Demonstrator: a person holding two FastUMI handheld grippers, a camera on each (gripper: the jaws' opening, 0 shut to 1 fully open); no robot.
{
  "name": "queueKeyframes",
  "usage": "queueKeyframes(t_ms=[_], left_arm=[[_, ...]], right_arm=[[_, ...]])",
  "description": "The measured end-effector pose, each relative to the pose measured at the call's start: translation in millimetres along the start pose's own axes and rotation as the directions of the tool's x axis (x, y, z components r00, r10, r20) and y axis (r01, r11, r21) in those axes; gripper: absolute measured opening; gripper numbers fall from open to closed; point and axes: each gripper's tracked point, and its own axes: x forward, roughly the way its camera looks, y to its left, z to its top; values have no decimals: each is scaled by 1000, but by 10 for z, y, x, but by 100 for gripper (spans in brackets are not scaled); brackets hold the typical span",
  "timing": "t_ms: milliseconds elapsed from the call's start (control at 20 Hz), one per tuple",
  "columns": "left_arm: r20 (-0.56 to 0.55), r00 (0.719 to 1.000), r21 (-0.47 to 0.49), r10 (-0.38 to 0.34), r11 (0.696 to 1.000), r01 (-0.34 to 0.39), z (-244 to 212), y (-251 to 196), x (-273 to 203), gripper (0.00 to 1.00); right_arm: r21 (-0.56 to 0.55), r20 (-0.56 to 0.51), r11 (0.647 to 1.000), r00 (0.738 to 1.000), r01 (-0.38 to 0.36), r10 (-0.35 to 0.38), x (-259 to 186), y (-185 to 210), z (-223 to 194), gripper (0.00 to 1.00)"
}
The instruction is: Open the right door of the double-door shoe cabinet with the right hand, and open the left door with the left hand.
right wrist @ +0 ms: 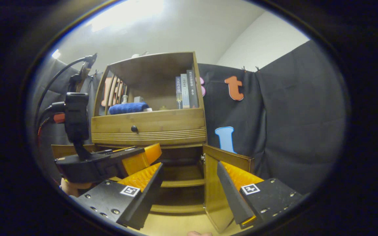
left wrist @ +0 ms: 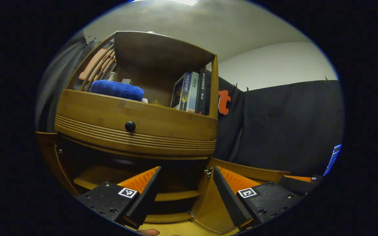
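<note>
In the left gripper view, the left gripper (left wrist: 186, 193) sits at 6 o'clock with its jaws spread wide and nothing between them. Straight ahead is the shoe cabinet (left wrist: 136, 127): its drawer with a black knob (left wrist: 130, 126) lies near the centre, and the open shelf toward 12 o'clock holds a rolled blue towel (left wrist: 116, 89) and a row of books (left wrist: 192, 93). Both lower doors stand swung out, the left door (left wrist: 49, 157) at 9 o'clock and the right door (left wrist: 251, 170) toward 4 o'clock, baring the inner shelves (left wrist: 176, 195). In the right gripper view, the right gripper (right wrist: 189, 190) at 6 o'clock is likewise released, grasping nothing; the right door (right wrist: 215, 190) stands edge-on between its fingers, though I cannot tell whether it touches them. The left gripper (right wrist: 110, 162) reaches in at 8 o'clock, in front of the left door (right wrist: 61, 150).
</note>
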Motion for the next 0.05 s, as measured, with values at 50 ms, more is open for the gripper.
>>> queueKeyframes(t_ms=[50], left_arm=[[-1,1000,-4,-7,1000,7,-3,-20,3,95]], right_arm=[[-3,7,1000,1000,9,-9,-14,-26,21,94]])
